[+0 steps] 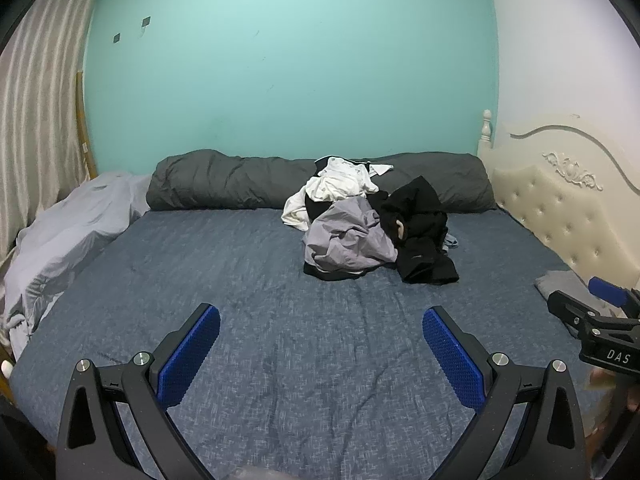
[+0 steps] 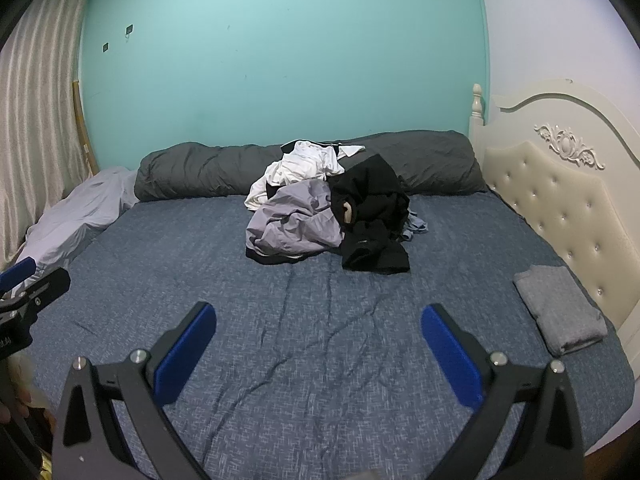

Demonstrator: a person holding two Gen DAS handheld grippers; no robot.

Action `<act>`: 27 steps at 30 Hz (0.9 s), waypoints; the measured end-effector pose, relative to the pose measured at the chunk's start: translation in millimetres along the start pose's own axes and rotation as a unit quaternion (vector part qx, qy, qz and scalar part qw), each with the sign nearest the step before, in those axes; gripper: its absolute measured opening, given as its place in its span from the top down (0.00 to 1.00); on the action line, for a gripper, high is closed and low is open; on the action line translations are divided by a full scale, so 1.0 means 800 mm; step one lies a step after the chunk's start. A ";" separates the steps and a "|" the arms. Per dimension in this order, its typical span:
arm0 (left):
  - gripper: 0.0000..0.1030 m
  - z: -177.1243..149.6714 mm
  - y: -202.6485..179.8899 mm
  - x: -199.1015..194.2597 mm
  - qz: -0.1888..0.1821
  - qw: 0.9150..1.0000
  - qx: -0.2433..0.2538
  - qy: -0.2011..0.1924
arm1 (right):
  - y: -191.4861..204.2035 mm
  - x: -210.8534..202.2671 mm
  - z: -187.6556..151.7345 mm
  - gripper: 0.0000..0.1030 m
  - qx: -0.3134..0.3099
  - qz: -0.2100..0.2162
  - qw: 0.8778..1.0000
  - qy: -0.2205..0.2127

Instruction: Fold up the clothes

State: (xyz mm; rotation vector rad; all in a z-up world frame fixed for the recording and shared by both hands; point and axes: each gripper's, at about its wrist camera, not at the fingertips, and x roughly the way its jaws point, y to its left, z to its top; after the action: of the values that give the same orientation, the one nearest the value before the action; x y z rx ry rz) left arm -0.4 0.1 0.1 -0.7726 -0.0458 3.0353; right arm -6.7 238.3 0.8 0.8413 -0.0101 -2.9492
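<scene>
Presently listed: left gripper, lower middle of the left wrist view, jaws spread to their widest, blue pads facing each other with only bare sheet between them; it holds nothing and touches nothing. Right gripper, lower middle of the right wrist view, likewise spread wide, empty, clear of all cloth; it also shows at the right edge of the left wrist view, and the left gripper shows at the left edge of the right wrist view, so the two sit side by side and apart. Bed, blue-grey sheet, creased, fills the middle and lower part of both views. Clothes pile, unfolded, centre of the frame, well beyond both grippers: white piece at the top, lilac-grey piece at the front left, black piece at the right, a scrap of pale blue showing behind the black. Folded grey cloth, right of the frame, lying flat just beside the headboard. Dark grey duvet roll along the teal wall, behind the pile. Pale bedding, bunched, middle left. Curtain, striped, upper left.
</scene>
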 end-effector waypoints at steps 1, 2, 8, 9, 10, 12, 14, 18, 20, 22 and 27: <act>0.00 0.000 0.000 0.000 0.000 1.000 0.001 -0.001 | 0.000 0.000 0.000 0.00 0.000 0.000 1.000 0.000; 0.00 0.001 0.000 0.001 0.000 1.000 0.002 -0.002 | 0.000 0.000 0.000 0.00 0.000 0.000 1.000 0.000; 0.00 0.006 -0.009 -0.001 0.003 1.000 0.015 -0.007 | -0.001 0.000 0.000 0.00 -0.001 0.000 1.000 0.001; 0.00 0.005 -0.006 0.000 0.002 1.000 0.014 -0.007 | -0.001 0.000 0.000 0.00 -0.001 0.000 1.000 0.001; 0.00 0.006 -0.004 -0.002 0.001 1.000 0.014 -0.006 | -0.001 0.000 0.000 0.00 -0.001 0.000 1.000 0.001; 0.00 0.005 -0.002 -0.005 0.001 1.000 0.013 -0.007 | -0.001 0.000 0.000 0.00 -0.001 0.000 1.000 0.001; 0.00 0.004 -0.002 -0.006 0.003 1.000 0.013 -0.008 | -0.001 -0.001 0.000 0.00 -0.001 0.000 1.000 0.001; 0.00 0.005 -0.001 -0.007 0.002 1.000 0.012 -0.009 | 0.000 -0.001 0.001 0.00 -0.001 -0.001 1.000 0.001; 0.00 0.005 0.000 -0.006 0.001 1.000 0.011 -0.008 | 0.001 -0.001 0.002 0.00 -0.001 -0.001 1.000 0.001; 0.00 0.006 0.002 -0.006 0.000 1.000 0.010 -0.007 | 0.001 -0.002 0.003 0.00 -0.001 -0.001 1.000 0.001; 0.00 0.007 0.002 -0.004 -0.001 1.000 0.010 -0.007 | 0.001 -0.005 0.004 0.00 -0.001 -0.001 1.000 0.001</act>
State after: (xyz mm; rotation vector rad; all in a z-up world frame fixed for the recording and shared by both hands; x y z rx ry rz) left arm 0.1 -1.7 6.5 -0.7501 -0.0160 3.0346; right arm -5.0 237.7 5.3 0.8431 -0.0051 -2.9499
